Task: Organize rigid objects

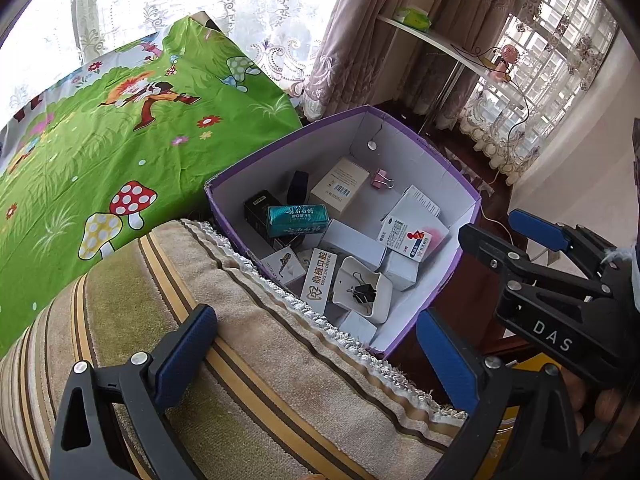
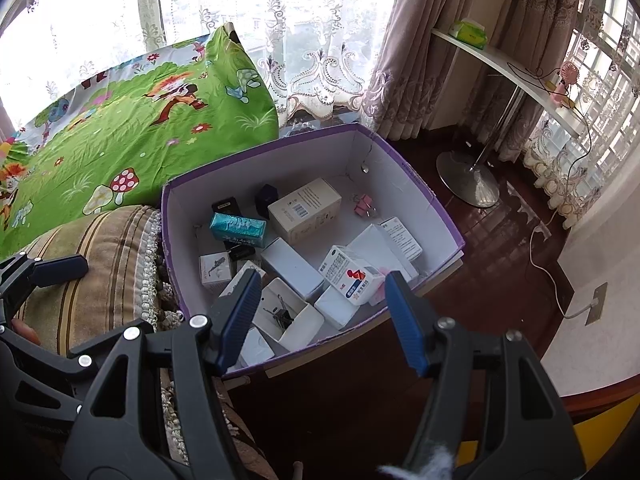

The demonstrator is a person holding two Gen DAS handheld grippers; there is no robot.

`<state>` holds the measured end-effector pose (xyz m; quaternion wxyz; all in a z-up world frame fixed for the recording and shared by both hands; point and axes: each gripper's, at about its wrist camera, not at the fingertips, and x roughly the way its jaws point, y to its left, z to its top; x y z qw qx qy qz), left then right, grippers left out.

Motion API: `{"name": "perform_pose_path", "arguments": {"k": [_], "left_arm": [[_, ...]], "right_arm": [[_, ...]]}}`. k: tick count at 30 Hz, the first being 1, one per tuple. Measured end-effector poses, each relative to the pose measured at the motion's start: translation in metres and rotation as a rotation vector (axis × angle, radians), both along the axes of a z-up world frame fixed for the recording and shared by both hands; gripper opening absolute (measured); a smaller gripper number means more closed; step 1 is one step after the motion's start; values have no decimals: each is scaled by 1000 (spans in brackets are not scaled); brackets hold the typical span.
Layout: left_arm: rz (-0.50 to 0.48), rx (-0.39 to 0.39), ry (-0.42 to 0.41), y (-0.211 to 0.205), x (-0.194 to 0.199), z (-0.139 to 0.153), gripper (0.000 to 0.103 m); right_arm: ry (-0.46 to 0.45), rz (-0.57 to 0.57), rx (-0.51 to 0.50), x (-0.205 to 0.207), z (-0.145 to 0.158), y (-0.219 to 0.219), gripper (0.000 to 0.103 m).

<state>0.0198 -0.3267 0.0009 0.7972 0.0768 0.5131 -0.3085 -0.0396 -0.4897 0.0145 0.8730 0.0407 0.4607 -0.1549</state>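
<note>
A green cartoon-print sheet point(image 2: 132, 128) lies at ten o'clock, lace curtains point(image 2: 304, 32) at twelve, a white shelf point(image 2: 516, 76) at two, with a striped cushion point(image 1: 224, 360) at seven.

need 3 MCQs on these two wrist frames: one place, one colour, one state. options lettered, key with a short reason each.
1. Where is the black binder clip?
A. On the striped cushion
B. In the small white tray inside the purple box
C. On the wall shelf

2. What colour is the other binder clip, near the box's far wall?
A. Pink
B. Yellow
C. Green

3. What are the two grippers doing?
A. Both shut on small boxes
B. Left holds the teal box
C. Both open, holding nothing

Key:
1 B: the clip lies in the white tray in the purple box.
2 A: it shows pink beside the beige carton.
3 C: the left gripper and right gripper show jaws spread apart with nothing between them.
</note>
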Motion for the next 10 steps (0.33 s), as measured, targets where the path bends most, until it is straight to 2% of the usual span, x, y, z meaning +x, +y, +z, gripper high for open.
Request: {"name": "perform_pose_path", "arguments": {"k": [10], "left_arm": [[-9,-7,-8,-1,1,0,102]], "right_arm": [[-2,-5,5,-1,0,-1,68]]}}
